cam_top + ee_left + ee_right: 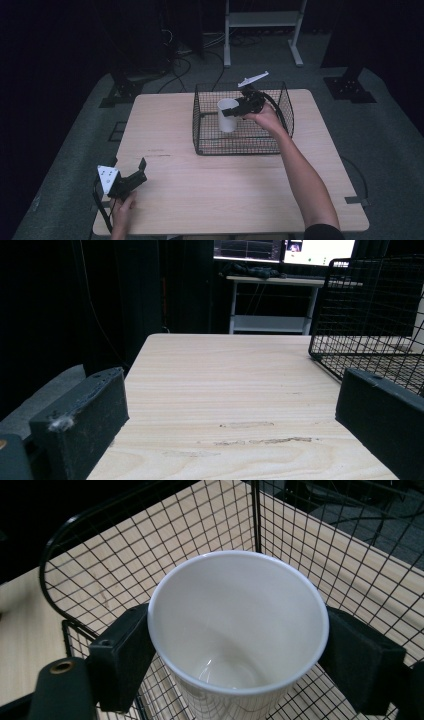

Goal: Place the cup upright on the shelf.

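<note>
While the right gripper (234, 111) is clamping the white paper cup (228, 114) inside the wire basket (280, 146), release is what's left; the left gripper (136, 172) is idling wide open and empty over the table (210, 190).

A light wooden table (210, 195) is being surrounded by grey carpet (380, 130); a white shelf frame (262, 20) and black cables (185, 62) are being seen on the floor behind it
</note>
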